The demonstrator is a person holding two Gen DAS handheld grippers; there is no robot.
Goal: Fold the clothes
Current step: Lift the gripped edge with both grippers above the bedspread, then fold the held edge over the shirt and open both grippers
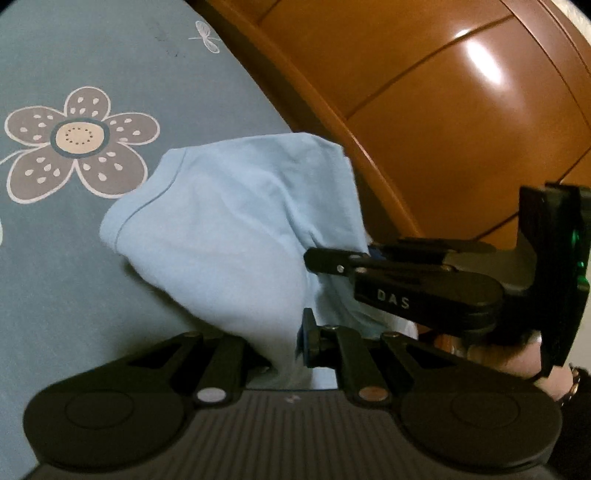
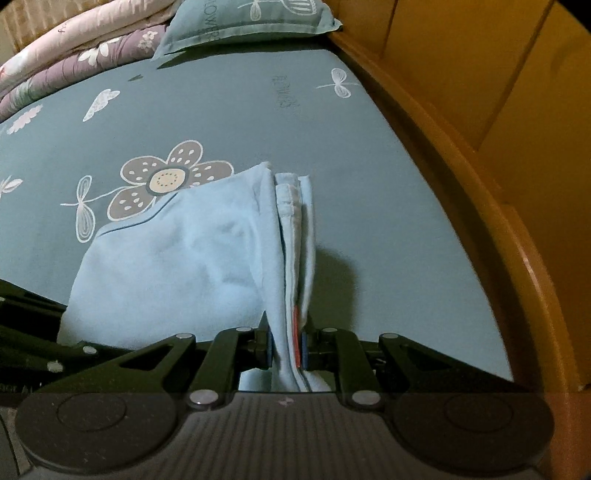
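Teal flowered bed sheet (image 2: 221, 110) below me; my left hand-held gripper (image 1: 288, 343) and right hand-held gripper (image 2: 286, 349) are both clamped on the light blue garment (image 2: 177, 251), which hangs over the bed, I'd say so its fold drops square.

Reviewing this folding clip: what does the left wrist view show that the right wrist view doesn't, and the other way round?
Only the left wrist view shows the right gripper from the side, clamped on the garment's edge, with the hand holding it and a glossy wooden floor.

Only the right wrist view shows the pillow, the folded quilts and the garment's stacked layered edges with a red tag between the pads.

Both show the light blue garment, the teal flowered bedsheet and the wooden bed frame.
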